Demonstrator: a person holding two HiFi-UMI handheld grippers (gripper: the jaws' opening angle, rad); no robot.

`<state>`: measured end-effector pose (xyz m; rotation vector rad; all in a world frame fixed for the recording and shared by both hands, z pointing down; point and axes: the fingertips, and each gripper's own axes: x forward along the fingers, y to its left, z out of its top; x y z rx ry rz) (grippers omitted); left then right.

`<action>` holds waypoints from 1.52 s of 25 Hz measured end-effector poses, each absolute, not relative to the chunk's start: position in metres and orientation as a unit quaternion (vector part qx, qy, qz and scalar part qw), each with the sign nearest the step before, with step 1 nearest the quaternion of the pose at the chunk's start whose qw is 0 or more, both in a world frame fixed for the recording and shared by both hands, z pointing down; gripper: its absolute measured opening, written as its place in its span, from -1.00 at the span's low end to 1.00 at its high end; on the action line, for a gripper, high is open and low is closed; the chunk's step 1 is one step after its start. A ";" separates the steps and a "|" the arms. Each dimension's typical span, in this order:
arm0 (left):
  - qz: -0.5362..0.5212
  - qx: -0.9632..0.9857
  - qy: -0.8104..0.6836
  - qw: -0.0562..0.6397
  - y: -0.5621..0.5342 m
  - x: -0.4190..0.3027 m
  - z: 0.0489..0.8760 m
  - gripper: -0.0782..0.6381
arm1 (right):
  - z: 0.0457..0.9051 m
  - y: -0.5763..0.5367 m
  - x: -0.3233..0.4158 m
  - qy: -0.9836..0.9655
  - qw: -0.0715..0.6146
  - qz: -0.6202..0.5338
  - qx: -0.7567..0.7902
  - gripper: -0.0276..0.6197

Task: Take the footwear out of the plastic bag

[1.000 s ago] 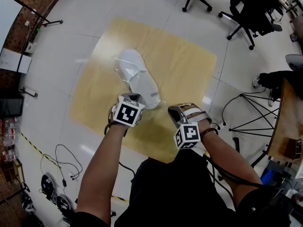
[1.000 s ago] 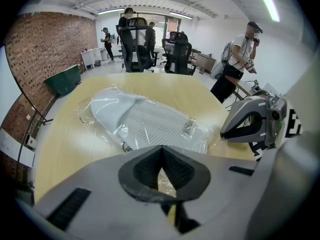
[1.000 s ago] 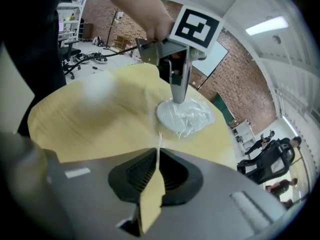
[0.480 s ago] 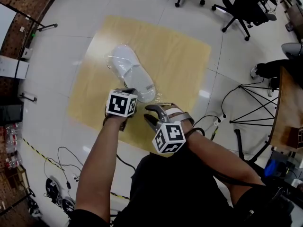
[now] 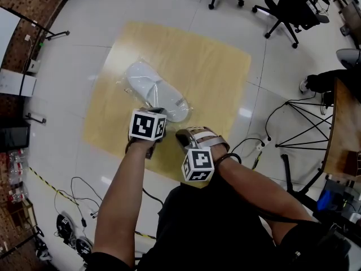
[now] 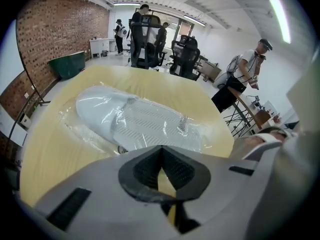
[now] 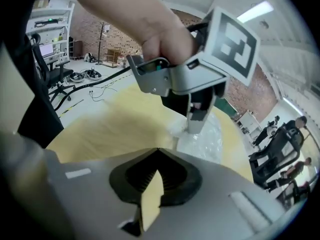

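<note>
Since half a second ago, the bag and slipper are lying swung a little flatter across the board, with the toe end further left. Both claws are sitting about where they were.

The footwear point(image 5: 151, 85), a white slipper (possibly a stacked pair, but that cannot be told), is lying sealed inside the clear plastic bag point(image 5: 133, 90). The bag is lying flat on the yellow worktop point(image 5: 220, 78), which is resting on the floor. Nothing is coming out yet.

The left claw point(image 5: 156, 112) is bearing down at the bag's near end, right by the heel.
- Its jaws are standing together.
- The right gripper view is showing its tips planted on crinkled film.
- A wisp of film seems to be lying across its pads.
- Judging: it is pinching the loose film at the edge rather than the slipper, which is anchoring the bag and keeping one side of its mouth in hand.

The right claw point(image 5: 184, 135) is hovering just beside the left one, low over bare worktop.
- Its jaws are drawn in to a narrow slit, with only yellow board showing through.
- It is carrying nothing.
- It is pointing toward the left claw and the bag's end.
- Judging: it is lining up to take the opposite film so that the two can pull the mouth apart. It will need opening first.

Further out, office chairs point(image 5: 293, 7) and floor cables point(image 5: 79, 192) are sitting well apart from the worktop and are getting in nobody's way.
</note>
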<state>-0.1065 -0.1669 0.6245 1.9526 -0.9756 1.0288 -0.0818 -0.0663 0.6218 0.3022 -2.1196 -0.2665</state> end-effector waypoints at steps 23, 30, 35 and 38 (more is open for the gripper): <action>0.504 0.826 -0.252 0.032 -0.117 -0.055 0.588 -0.55 | 0.615 -0.032 0.078 -0.863 0.473 0.062 0.166 -0.71; 0.515 0.814 -0.250 0.099 -0.116 -0.055 0.625 -0.56 | 0.586 -0.077 0.111 -0.858 0.402 0.151 0.283 -0.62; 0.517 0.789 -0.303 0.136 -0.108 -0.082 0.625 -0.62 | 0.590 -0.095 0.151 -0.828 0.424 0.158 0.333 -0.71; 0.510 0.781 -0.322 0.161 -0.099 -0.100 0.625 -0.62 | 0.584 -0.096 0.140 -0.839 0.386 0.185 0.335 -0.73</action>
